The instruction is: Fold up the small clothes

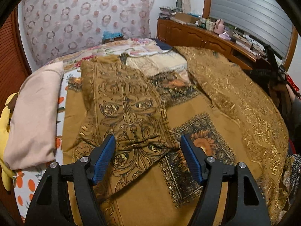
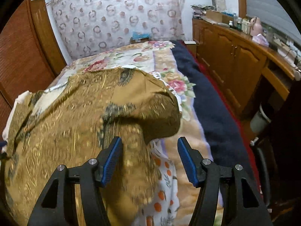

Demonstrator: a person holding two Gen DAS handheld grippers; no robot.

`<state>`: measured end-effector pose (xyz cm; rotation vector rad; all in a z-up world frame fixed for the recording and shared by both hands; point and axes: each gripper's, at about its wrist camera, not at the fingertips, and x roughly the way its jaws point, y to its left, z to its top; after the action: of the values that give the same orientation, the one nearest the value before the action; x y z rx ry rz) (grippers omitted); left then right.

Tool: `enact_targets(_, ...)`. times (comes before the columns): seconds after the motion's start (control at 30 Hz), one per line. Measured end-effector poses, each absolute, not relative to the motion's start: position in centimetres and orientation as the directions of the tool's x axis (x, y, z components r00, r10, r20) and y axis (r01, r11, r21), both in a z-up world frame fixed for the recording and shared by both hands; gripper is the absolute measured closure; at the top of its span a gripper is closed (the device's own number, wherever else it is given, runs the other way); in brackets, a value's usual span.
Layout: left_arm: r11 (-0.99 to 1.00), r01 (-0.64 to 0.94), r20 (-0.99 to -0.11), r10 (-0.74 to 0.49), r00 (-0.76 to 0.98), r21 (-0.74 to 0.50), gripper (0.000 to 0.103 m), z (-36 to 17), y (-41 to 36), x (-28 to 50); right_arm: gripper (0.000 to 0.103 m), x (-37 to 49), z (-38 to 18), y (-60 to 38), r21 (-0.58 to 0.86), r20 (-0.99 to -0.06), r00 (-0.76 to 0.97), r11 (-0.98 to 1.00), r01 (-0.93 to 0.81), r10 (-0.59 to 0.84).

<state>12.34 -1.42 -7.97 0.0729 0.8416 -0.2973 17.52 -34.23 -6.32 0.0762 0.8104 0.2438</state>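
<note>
A gold-brown patterned cloth [image 1: 129, 111] lies spread on the bed, with one part folded over toward the middle and another part [image 1: 244, 105] draped on the right. My left gripper [image 1: 147, 141] is open and empty just above the folded part. In the right wrist view the same cloth [image 2: 75, 124] is bunched up and blurred at the left. My right gripper [image 2: 149, 144] is open over the cloth's right edge, holding nothing.
A pink pillow [image 1: 35, 116] and a yellow plush toy [image 1: 5, 131] lie at the bed's left. A floral bedspread [image 2: 143, 58] and a dark blue blanket [image 2: 210, 113] cover the bed. A wooden cabinet [image 2: 235, 56] with clutter stands along the right.
</note>
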Motion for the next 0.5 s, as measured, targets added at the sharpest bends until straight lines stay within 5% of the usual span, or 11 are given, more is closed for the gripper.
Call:
enact_targets(0.27,0.958,0.285,-0.768,-0.213,0.603,-0.042,0.022,-9.4,-1.6,12.8,0.04,19.9,-6.2,-35.3,0.274,-0.691,0.639,0.94,-0.2,0.338)
enact_targets(0.5,0.955,0.298,-0.781,-0.183,0.597,0.004,0.015,-9.6,-2.5,12.6,0.075,20.8,-7.3,-35.2,0.299,-0.724,0.588,0.932,-0.204,0.361)
